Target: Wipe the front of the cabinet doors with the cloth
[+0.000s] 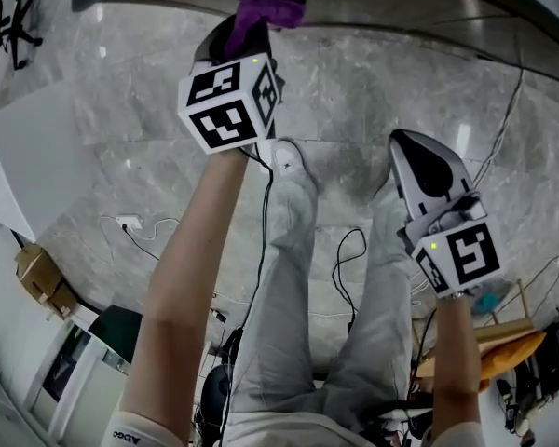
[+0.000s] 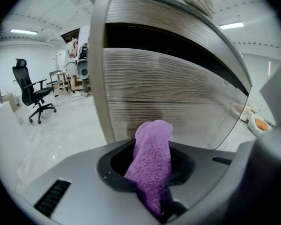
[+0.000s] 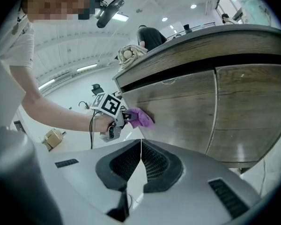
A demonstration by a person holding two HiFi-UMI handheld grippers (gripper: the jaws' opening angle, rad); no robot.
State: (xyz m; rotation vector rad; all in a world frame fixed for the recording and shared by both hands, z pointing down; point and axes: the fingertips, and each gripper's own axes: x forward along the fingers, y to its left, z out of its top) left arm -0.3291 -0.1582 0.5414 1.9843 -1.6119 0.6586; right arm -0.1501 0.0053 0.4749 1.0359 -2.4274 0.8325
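My left gripper [image 1: 247, 28] is shut on a purple cloth [image 2: 151, 165]. It holds the cloth [image 3: 140, 117] against the wood-grain cabinet door [image 2: 168, 107] near that door's left edge. In the head view the cloth [image 1: 265, 9] touches the cabinet at the top of the picture. My right gripper [image 3: 140, 161] is shut and holds nothing. It hangs back from the cabinet [image 3: 201, 111], to the right of the left gripper [image 3: 124, 118], and shows lower right in the head view as the right gripper [image 1: 412, 147].
A marble floor [image 1: 121, 156] runs under me, with cables [image 1: 349, 259] on it. A black office chair [image 2: 33, 95] stands left of the cabinet. Cloth items [image 3: 130, 54] lie on the counter top. A cardboard box [image 1: 42, 277] sits at the left.
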